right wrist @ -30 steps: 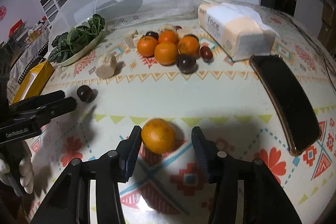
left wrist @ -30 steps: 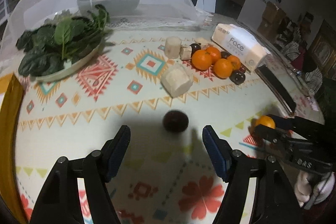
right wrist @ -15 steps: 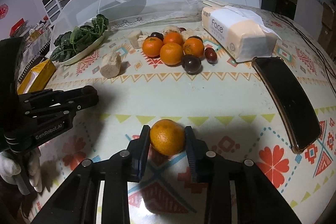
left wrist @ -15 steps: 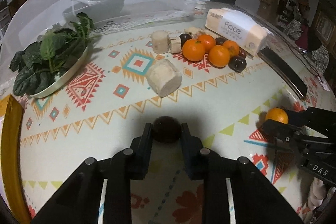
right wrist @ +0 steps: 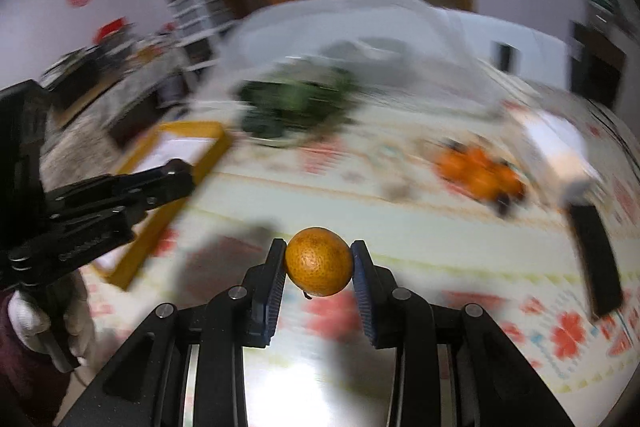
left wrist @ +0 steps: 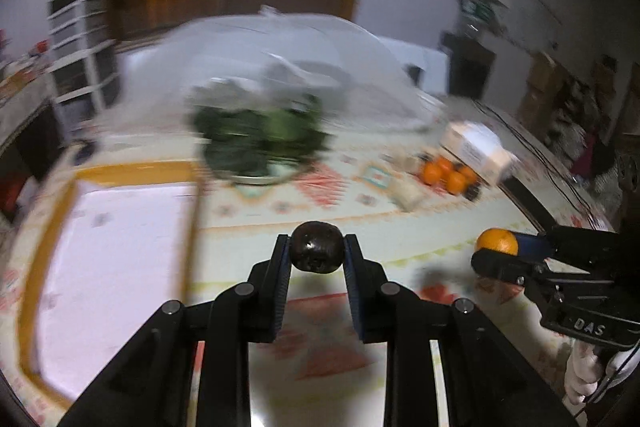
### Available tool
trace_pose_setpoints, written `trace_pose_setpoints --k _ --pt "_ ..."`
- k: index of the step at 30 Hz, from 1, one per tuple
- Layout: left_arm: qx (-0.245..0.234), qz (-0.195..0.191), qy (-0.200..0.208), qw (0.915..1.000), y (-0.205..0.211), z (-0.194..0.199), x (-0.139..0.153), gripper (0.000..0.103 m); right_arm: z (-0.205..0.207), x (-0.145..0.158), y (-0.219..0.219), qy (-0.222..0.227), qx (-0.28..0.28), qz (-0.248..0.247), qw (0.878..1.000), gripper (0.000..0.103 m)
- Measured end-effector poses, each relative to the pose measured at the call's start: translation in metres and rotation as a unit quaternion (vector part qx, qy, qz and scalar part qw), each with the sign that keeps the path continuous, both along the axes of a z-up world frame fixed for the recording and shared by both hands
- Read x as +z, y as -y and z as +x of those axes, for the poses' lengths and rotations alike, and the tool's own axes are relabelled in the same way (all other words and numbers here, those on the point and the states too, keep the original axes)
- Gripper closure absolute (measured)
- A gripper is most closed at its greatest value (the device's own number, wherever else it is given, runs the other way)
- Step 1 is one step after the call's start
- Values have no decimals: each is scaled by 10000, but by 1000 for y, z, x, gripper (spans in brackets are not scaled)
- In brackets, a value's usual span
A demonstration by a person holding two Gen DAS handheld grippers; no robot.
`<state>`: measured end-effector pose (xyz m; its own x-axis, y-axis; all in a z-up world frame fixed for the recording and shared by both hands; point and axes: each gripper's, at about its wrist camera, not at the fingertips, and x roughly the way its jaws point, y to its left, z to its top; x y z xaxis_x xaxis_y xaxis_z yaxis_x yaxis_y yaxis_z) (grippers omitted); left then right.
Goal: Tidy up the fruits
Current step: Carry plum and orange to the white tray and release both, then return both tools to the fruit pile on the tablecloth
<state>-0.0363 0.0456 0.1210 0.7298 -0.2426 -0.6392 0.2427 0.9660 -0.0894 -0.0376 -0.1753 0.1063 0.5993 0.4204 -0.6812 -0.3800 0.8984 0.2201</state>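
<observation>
My left gripper (left wrist: 316,250) is shut on a small dark round fruit (left wrist: 317,246), held up above the patterned tablecloth (left wrist: 280,203). My right gripper (right wrist: 319,261) is shut on an orange (right wrist: 319,261), also lifted off the cloth. In the left wrist view the right gripper shows at the right edge with the orange (left wrist: 497,241) in its tip. In the right wrist view the left gripper (right wrist: 176,173) reaches in from the left. A heap of oranges and dark fruits (left wrist: 450,175) lies far back on the right. The background is blurred.
A yellow-rimmed tray with a white inside (left wrist: 52,227) lies at the left of the table. A plate of green leaves (left wrist: 260,139) sits in front of a mesh food cover (left wrist: 304,67). A tissue pack (left wrist: 476,147) and a dark phone (right wrist: 596,255) lie at the right.
Both grippers closed on their fruits, the left on the dark fruit and the right on the orange, then lifted them off the cloth and swung left toward the tray.
</observation>
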Motion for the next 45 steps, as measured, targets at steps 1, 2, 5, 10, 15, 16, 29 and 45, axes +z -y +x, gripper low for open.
trace_pose_setpoints --k 1,2,5,10,15,16,29,45 --pt "166 6 71 9998 -17 -5 4 78 2 5 -24 -9 250 105 9996 68" --pt "355 55 131 9993 -35 -9 8 78 3 8 -41 -28 436 184 9989 68" --pt "999 172 193 9947 -98 -21 14 78 8 14 -107 -62 1006 303 9944 68" --pt "1794 244 13 9835 -178 -23 1 78 17 -6 -215 -404 1772 336 9828 68" --pt "2115 160 -466 9761 -225 -9 -38 78 27 -51 -291 -637 1934 -232 9788 68" --pt "2153 126 -553 9749 -231 -6 -45 78 28 -57 -295 -688 1932 -281 9783 68" --pt "2259 -141 -669 9718 -247 -10 -66 46 33 -91 -320 -676 1721 -602 9809 66" --pt "2344 -432 462 9701 -221 -48 22 16 6 -13 -211 281 1078 -53 9938 36"
